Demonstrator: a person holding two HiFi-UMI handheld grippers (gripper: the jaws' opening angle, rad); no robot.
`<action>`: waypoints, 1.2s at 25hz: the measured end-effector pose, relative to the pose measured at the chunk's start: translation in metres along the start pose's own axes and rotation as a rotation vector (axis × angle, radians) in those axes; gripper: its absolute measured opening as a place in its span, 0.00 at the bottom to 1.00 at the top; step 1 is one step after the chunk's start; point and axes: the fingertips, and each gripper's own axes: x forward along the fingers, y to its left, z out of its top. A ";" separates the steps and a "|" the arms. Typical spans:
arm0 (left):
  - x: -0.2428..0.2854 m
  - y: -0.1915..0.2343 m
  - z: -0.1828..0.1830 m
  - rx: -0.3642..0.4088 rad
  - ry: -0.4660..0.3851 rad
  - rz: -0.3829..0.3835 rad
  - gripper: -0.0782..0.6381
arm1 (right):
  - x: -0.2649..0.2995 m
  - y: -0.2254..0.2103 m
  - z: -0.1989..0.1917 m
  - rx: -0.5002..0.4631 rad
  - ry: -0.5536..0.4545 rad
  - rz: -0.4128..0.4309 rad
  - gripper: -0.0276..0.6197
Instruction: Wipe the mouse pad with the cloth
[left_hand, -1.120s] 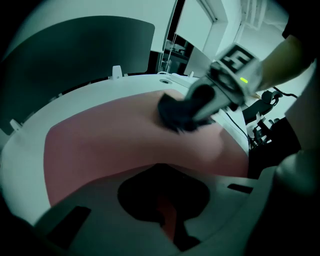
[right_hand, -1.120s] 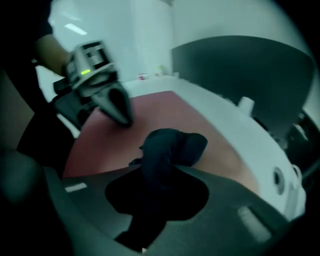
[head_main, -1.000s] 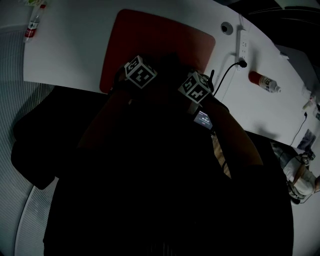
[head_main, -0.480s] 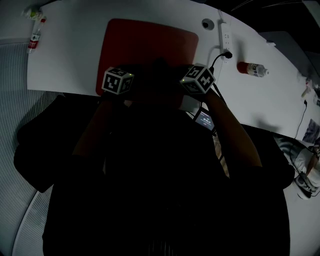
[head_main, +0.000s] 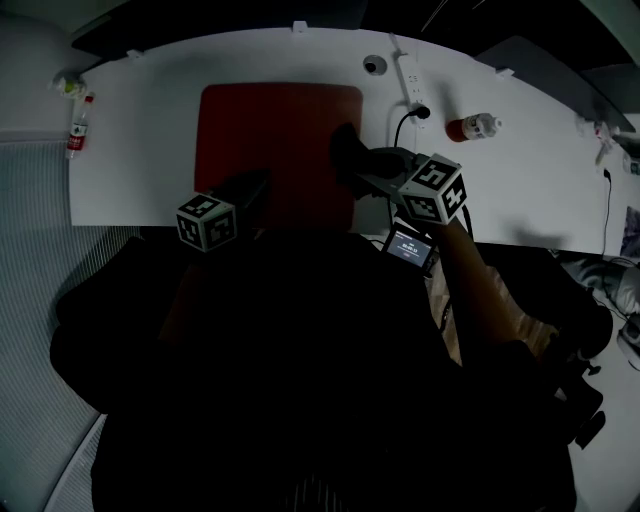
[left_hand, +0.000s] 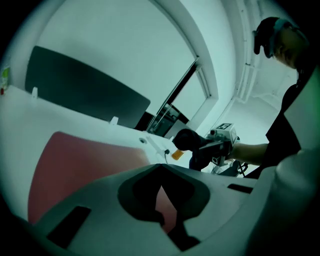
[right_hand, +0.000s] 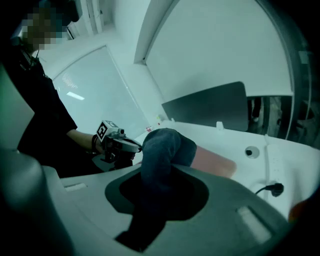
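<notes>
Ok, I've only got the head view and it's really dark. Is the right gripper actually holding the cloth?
Observer: Yes. In the right gripper view the right gripper is shut on the cloth, a blue wad that sticks out past its jaws.
Operator: And the left one, has it got anything?
Observer: No. In the left gripper view the left gripper has its jaws together at the tips with nothing between them, and the red mouse pad lies ahead of it.
</notes>
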 end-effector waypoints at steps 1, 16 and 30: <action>0.000 -0.013 0.015 0.025 -0.025 -0.018 0.12 | -0.010 0.002 0.006 0.013 -0.029 -0.014 0.16; -0.004 -0.182 0.144 0.358 -0.217 -0.215 0.12 | -0.088 0.070 0.094 -0.038 -0.372 -0.074 0.15; -0.018 -0.184 0.138 0.357 -0.243 -0.145 0.12 | -0.081 0.083 0.096 -0.092 -0.345 -0.028 0.15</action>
